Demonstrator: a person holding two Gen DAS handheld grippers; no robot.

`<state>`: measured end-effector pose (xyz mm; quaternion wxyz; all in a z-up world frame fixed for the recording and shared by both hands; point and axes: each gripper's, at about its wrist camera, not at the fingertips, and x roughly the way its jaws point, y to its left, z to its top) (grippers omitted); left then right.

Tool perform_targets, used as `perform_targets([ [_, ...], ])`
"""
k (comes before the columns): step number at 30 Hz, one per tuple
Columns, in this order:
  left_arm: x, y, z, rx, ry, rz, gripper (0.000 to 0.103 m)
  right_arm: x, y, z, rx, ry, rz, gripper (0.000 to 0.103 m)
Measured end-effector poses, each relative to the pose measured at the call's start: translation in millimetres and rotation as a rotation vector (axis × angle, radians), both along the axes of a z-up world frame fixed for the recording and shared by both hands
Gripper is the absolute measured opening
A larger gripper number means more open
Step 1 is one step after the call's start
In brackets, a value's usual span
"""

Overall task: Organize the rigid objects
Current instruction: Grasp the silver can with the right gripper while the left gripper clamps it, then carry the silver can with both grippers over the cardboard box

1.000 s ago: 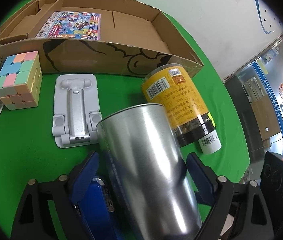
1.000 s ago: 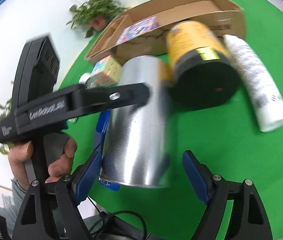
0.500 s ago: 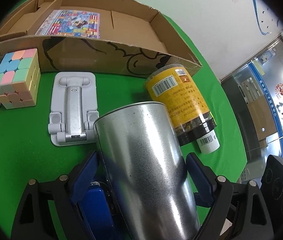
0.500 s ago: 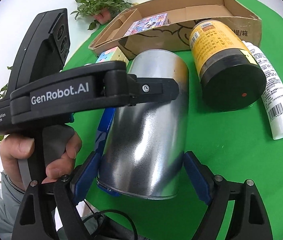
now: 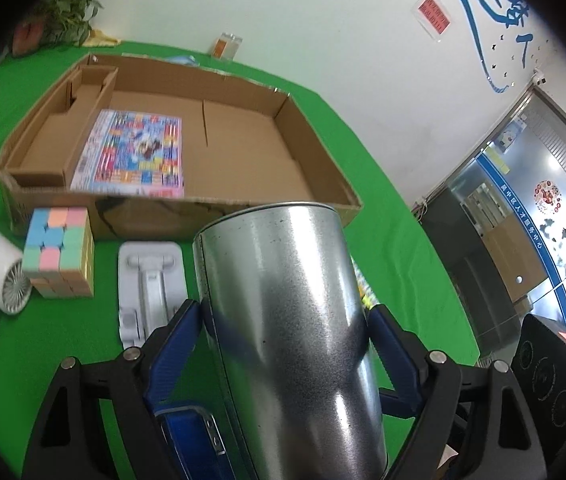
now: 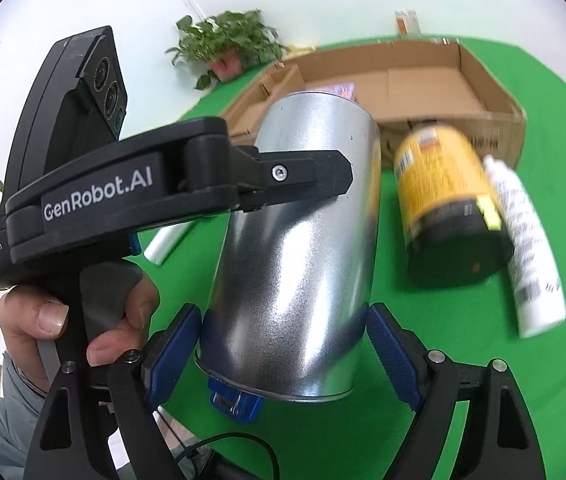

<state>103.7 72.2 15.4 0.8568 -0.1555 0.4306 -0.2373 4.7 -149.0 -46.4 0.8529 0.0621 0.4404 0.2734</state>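
Showing cube (image 5: pixel 59 252) left-cam only, bottle (image 6: pixel 527 248) right-cam

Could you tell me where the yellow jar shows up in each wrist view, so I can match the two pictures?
Left wrist: not visible; the metal can fills the spot in front.
Right wrist: the yellow jar lies right of centre, between the can and a white bottle.
Shared landmark: the cardboard box behind the can.

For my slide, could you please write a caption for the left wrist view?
Left hand-held gripper closing on a galvanized metal can before a cardboard box.
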Motion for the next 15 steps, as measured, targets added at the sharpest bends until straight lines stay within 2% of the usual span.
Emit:
perform_targets([
  [9, 39, -2, 47, 0.013, -0.082, -0.009, 0.084, 41, 8, 51, -0.015, -0.073, 0.008, 0.083],
  [15, 82, -2, 67, 0.014, -0.085, -0.007, 0.083, 90, 11, 79, -0.014, -0.075, 0.016, 0.083],
])
